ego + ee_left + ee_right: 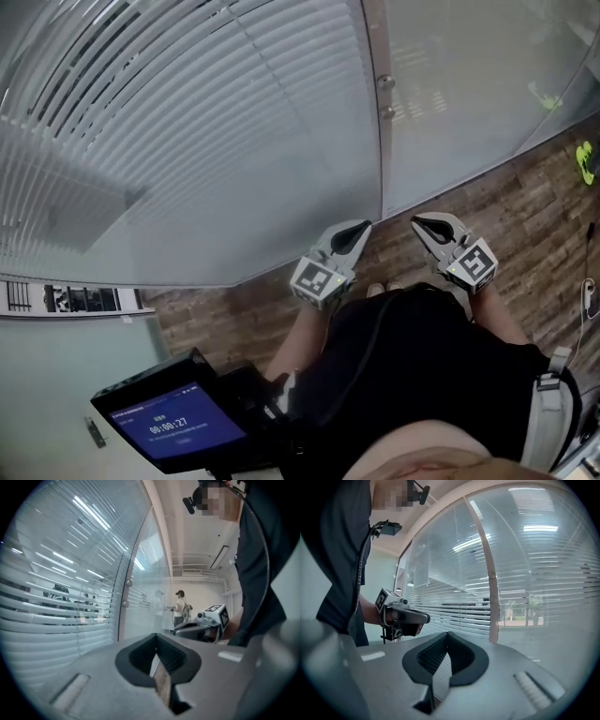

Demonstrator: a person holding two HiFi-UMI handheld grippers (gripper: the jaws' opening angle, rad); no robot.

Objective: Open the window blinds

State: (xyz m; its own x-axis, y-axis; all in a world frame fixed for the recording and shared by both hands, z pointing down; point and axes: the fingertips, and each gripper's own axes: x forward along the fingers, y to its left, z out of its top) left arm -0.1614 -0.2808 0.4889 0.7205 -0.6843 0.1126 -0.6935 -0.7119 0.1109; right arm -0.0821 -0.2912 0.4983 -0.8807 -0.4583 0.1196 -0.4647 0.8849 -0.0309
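Filling most of the head view, the blinds (187, 122) hang lowered behind a glass wall, their slats running level across the pane left of a pale post (373, 103). Dark gaps show between the slats at the upper left; lower down they read as a closed grey sheet. The right gripper view shows slats on both sides of that post.

Below the glass runs a wood-plank floor (525, 216). A person in a black top (422, 375) stands on it facing the wall, well short of the glass.

At the lower left a dark screen (178, 427) glows blue with white digits.

Both tools are held in front of the body, side by side and apart, pointing at the foot of the post. The left gripper (359, 228) has its jaws pressed together with nothing between them, as its own view confirms. The right gripper (422, 223) is likewise closed and empty. Neither touches the glass or the blinds.

Two small round knobs (385, 82) sit one above the other on the post.
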